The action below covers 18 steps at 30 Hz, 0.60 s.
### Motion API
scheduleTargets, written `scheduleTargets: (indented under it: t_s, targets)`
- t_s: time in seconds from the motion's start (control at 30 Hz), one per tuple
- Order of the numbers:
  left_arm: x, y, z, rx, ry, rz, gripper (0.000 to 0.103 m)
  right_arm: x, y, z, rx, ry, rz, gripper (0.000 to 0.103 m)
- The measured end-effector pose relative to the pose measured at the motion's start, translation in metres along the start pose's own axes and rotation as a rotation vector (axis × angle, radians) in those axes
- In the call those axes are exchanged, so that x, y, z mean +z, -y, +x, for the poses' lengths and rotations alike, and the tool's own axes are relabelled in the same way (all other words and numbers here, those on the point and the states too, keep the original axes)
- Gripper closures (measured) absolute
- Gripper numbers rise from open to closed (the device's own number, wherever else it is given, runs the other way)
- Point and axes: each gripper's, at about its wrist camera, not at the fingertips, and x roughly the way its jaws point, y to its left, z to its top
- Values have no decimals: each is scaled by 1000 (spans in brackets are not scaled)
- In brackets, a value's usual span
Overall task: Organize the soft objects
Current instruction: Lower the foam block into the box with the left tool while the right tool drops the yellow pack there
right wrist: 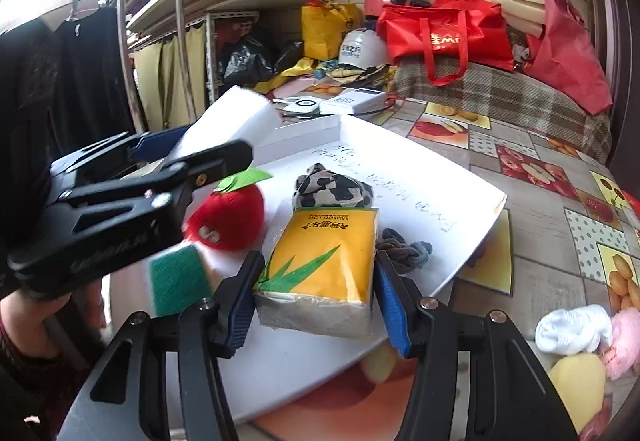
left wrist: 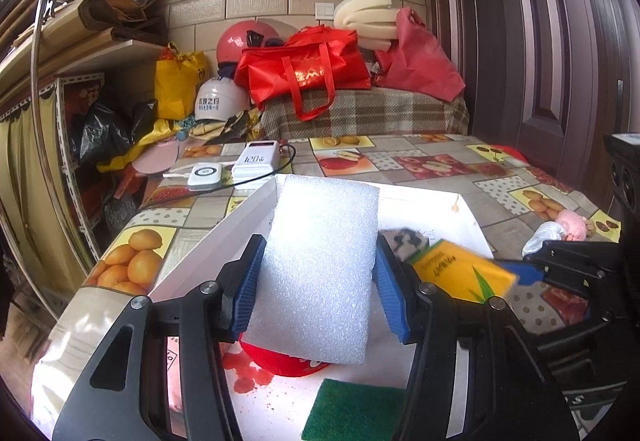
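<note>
My left gripper (left wrist: 316,277) is shut on a white foam block (left wrist: 320,265) and holds it above the white tray (left wrist: 460,209); the block also shows in the right wrist view (right wrist: 236,121). My right gripper (right wrist: 316,289) is shut on a yellow tissue pack (right wrist: 324,261) over the tray (right wrist: 440,193); the pack also shows in the left wrist view (left wrist: 460,273). In the tray lie a red plush apple (right wrist: 232,217), a green scouring pad (right wrist: 178,277), a black-and-white cloth (right wrist: 332,187) and a grey sock (right wrist: 404,251).
On the fruit-print tablecloth (right wrist: 540,209) to the right lie a white sock (right wrist: 572,329), a pink plush (right wrist: 624,341) and a yellow sponge (right wrist: 580,381). Power banks (left wrist: 256,161) sit behind the tray. Bags and helmets (left wrist: 304,69) fill the back.
</note>
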Motion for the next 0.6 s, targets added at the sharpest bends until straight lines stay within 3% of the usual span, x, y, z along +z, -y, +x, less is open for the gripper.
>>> scheduleTargets:
  t_s: [0.27,0.6]
  targets:
    - [1,-5,14,-18,-70,-21,50,14,6,17,-50,6,16,48]
    - [0,-4,11,14,-47,-3,48,14,-3,10,-81,48,-30,48]
